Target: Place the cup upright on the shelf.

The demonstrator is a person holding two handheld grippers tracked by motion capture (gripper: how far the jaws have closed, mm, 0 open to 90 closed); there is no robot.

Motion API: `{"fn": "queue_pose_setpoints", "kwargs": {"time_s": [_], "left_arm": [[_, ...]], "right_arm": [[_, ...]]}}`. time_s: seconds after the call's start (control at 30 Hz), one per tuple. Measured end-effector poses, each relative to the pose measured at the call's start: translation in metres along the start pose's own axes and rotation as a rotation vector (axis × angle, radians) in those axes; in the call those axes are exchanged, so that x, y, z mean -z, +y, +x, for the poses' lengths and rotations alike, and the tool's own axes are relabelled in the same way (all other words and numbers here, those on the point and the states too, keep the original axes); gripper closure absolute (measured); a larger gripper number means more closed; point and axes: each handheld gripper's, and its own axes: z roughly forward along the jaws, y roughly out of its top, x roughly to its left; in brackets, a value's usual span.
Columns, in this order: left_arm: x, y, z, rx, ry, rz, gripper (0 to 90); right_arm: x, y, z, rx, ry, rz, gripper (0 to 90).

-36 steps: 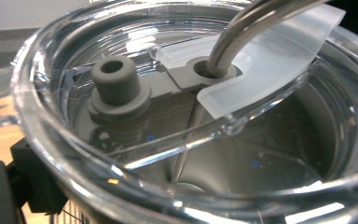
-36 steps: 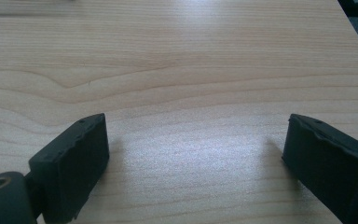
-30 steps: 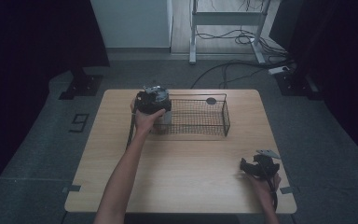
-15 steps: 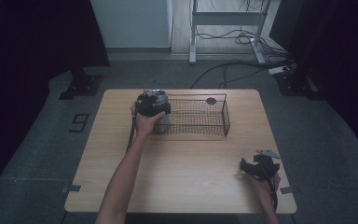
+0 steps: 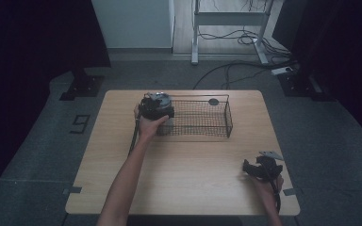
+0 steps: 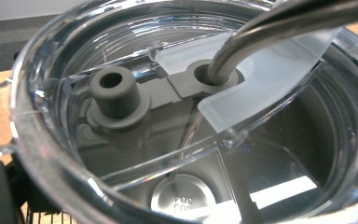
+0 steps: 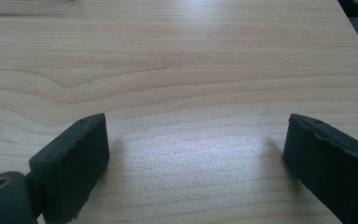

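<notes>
Tumbler (image 6: pixel 177 140) apparently upright, straw (image 6: pixel 279 32) tilted.

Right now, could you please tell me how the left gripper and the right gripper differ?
The left gripper is at the wire basket's left end; the right gripper is near the table's near right corner. The left gripper looks onto a clear lid with a metal straw; the right gripper, onto bare wood, jaws wide open. Both are hand-held.
</notes>
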Motion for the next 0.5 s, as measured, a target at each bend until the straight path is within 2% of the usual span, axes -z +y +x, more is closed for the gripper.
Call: {"fn": "queue_pose_setpoints", "kwargs": {"time_s": [0.33, 0.43, 0.5], "left_arm": [[0.0018, -0.0030, 0.0010, -0.003, -0.018, -0.002, 3.1], [0.0025, -0.0025, 0.0021, 0.007, -0.027, 0.000, 2.5], [0.0036, -0.0014, 0.0039, 0.030, -0.046, -0.008, 1.7]], "right_arm": [[0.0000, 0.0000, 0.0000, 0.000, 0.000, 0.000, 6.8], [0.0000, 0.0000, 0.0000, 0.000, 0.000, 0.000, 6.8], [0.0000, 0.0000, 0.0000, 0.000, 0.000, 0.000, 6.8]]}}
